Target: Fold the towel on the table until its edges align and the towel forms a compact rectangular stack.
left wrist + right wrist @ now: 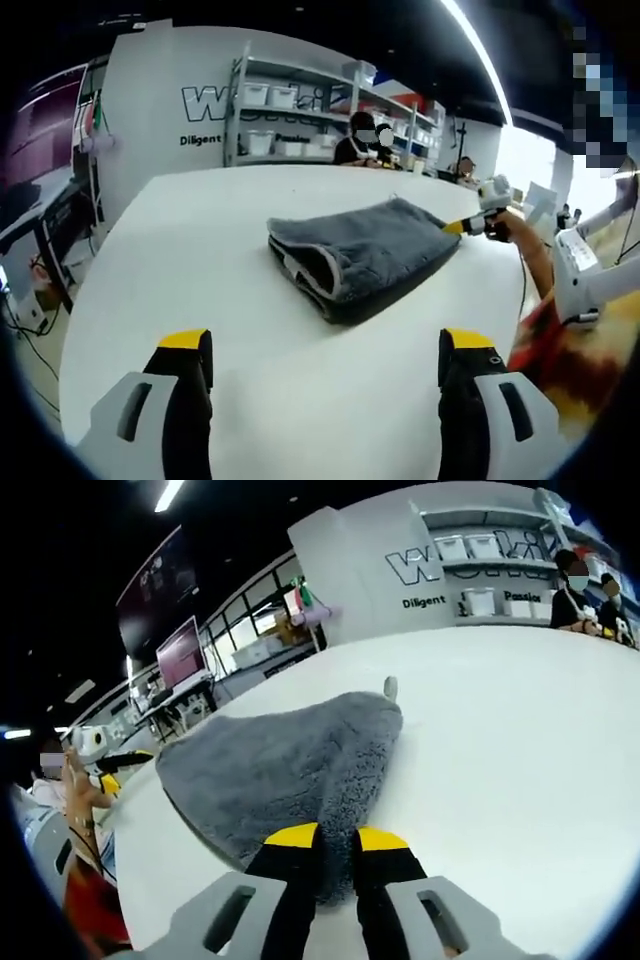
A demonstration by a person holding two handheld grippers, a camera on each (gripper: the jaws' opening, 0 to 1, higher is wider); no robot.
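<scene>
Left gripper view: I look from well back across the table (200, 290).
Right gripper view: I'm pressed close over the towel (280, 770).
Shared: towel (365, 255), table, shelving wall.

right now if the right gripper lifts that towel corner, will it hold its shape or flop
Likely flop: the towel is thick, soft pile, folded in layers that sag at the edges. The right gripper pinches just one corner, so the upper layers may peel open. It probably drags rather than slides freely on the table.
</scene>
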